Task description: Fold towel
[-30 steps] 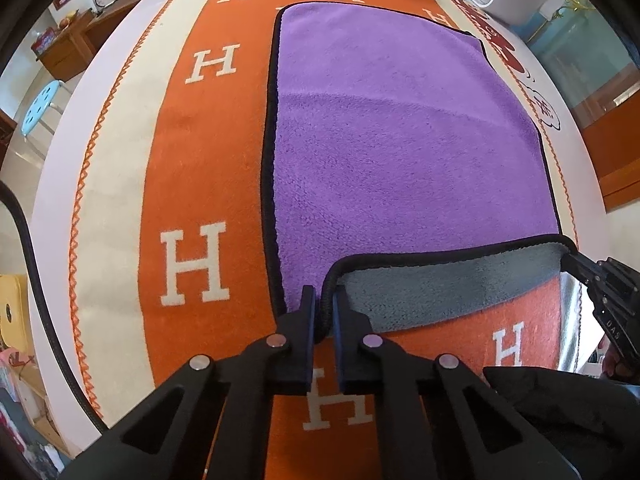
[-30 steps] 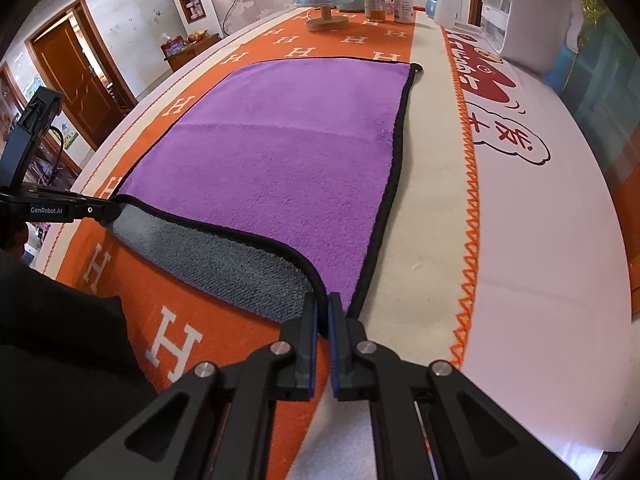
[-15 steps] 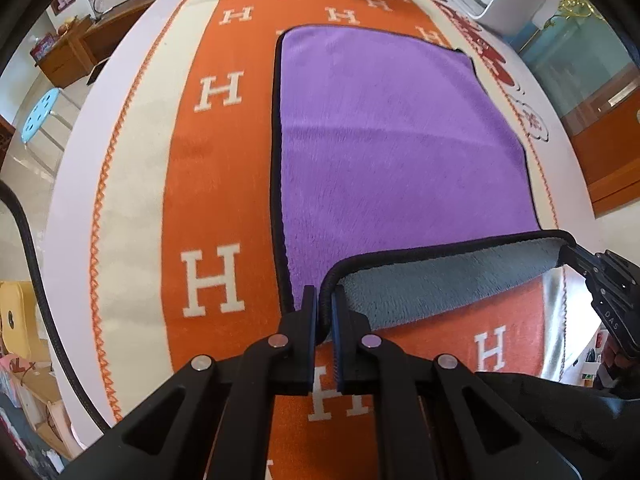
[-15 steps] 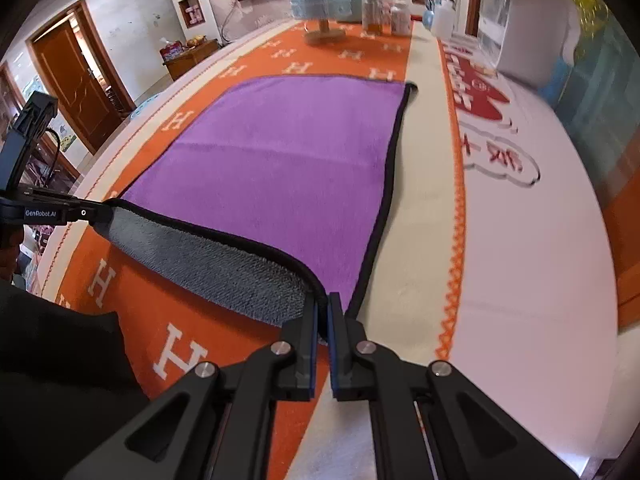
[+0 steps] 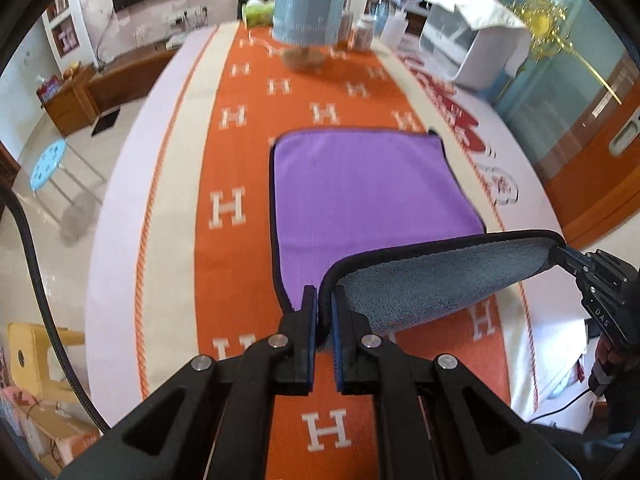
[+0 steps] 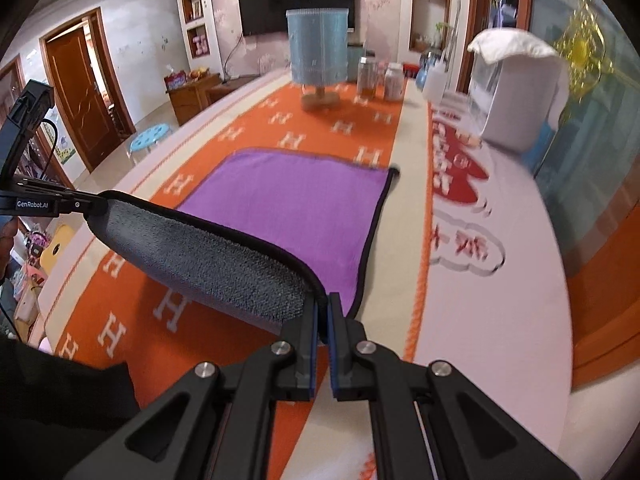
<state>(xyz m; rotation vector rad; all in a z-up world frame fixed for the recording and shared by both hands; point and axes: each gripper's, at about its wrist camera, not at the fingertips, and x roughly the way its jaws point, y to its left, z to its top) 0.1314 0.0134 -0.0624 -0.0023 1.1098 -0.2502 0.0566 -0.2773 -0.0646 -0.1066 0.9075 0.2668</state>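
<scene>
A purple towel (image 5: 368, 188) with a black hem and grey underside lies on the orange table cover; it also shows in the right wrist view (image 6: 292, 208). Its near edge is lifted off the table, grey side (image 5: 432, 280) facing me. My left gripper (image 5: 325, 304) is shut on the near left corner. My right gripper (image 6: 323, 312) is shut on the near right corner. Each gripper shows in the other's view, the right one (image 5: 568, 254) and the left one (image 6: 90, 205), with the raised edge (image 6: 208, 256) stretched between them.
The orange H-patterned cover (image 5: 244, 128) spans the table. At the far end stand a blue lamp (image 6: 318, 60), jars (image 6: 368, 76) and a white appliance (image 6: 516, 100). A blue stool (image 5: 46, 164) and wooden cabinet (image 5: 68, 96) stand off the left side.
Both grippers have risen and moved forward with the near edge. More of the grey underside shows and less purple remains flat. The far end of the table has come into view.
</scene>
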